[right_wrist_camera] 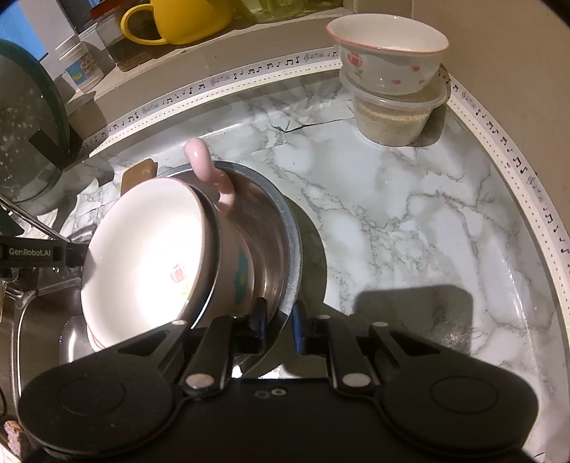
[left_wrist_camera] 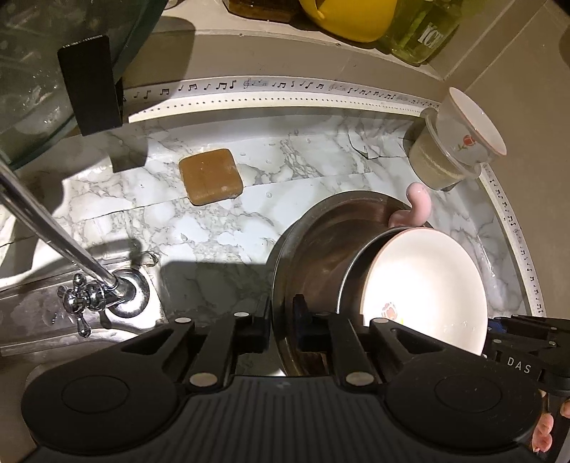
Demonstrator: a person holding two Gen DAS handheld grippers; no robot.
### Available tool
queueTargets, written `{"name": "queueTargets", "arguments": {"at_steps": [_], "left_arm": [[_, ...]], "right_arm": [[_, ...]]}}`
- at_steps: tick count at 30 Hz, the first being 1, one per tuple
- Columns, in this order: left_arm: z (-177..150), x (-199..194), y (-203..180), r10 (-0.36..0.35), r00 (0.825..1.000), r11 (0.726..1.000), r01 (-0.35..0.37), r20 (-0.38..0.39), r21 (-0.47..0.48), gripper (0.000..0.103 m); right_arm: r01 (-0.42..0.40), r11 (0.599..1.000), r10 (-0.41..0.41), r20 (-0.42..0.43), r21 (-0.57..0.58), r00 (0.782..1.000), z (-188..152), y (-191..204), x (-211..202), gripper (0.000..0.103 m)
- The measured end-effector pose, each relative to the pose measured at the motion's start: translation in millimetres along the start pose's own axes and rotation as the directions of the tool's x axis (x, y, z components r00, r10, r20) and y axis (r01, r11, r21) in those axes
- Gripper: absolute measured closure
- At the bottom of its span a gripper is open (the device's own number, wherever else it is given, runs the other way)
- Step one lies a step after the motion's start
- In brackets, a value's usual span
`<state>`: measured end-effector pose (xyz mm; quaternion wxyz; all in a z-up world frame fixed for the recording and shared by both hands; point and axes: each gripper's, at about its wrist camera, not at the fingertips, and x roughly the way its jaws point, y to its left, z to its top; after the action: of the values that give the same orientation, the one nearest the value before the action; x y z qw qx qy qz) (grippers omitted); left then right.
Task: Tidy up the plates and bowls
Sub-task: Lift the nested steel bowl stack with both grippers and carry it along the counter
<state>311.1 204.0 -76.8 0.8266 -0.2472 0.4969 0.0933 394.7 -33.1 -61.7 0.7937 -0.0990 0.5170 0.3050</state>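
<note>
So we've got both grippers on the same steel bowl (left_wrist_camera: pixel 320 249) here. Our left gripper (left_wrist_camera: pixel 281 320) has its fingers pinched on the bowl's near rim, one finger outside and one inside the wall, and the right gripper (right_wrist_camera: pixel 278 320) is clamped the same way on the rim from the other side. Both sets of jaws are nearly together, with just the thin metal wall between them.

The steel bowl sits on the marble-look counter (right_wrist_camera: pixel 409 213), close to the edge where the sink (right_wrist_camera: pixel 32 320) starts. Inside it there's a pink mug (right_wrist_camera: pixel 231 263) lying tilted, its handle (right_wrist_camera: pixel 210 171) poking up past the rim, and a white plate (right_wrist_camera: pixel 142 263) with a little red flower print leans in against the mug, sticking out of the bowl toward the sink side.

Over in the far right corner of the counter, a small flowered bowl (right_wrist_camera: pixel 388 53) is stacked on top of a lidded plastic tub (right_wrist_camera: pixel 392 117) of something grainy. A brown bar of soap (left_wrist_camera: pixel 210 176) lies on the counter toward the back, well apart from the steel bowl. The tap (left_wrist_camera: pixel 96 285) stands at the sink edge on the left, and a yellow mug (right_wrist_camera: pixel 185 17) is up on the ledge behind the counter.
</note>
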Motion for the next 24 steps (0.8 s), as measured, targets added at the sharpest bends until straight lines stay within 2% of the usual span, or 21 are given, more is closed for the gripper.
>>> {"name": "queueTargets", "arguments": {"at_steps": [11,24], "left_arm": [[-2.8,-1.7,-1.3,0.008,1.0,1.0,-0.008,-0.012,-0.004,0.092],[0.8,-24.4,-15.3,0.016,1.0,1.0,-0.016,-0.009,0.025,0.092]], "right_arm": [[0.037,0.999,-0.037,-0.009,-0.029,0.999,2.7,7.3,-4.5,0.089],[0.025,1.0,-0.025,-0.007,-0.005,1.0,7.3,4.3,-20.1,0.089]]}}
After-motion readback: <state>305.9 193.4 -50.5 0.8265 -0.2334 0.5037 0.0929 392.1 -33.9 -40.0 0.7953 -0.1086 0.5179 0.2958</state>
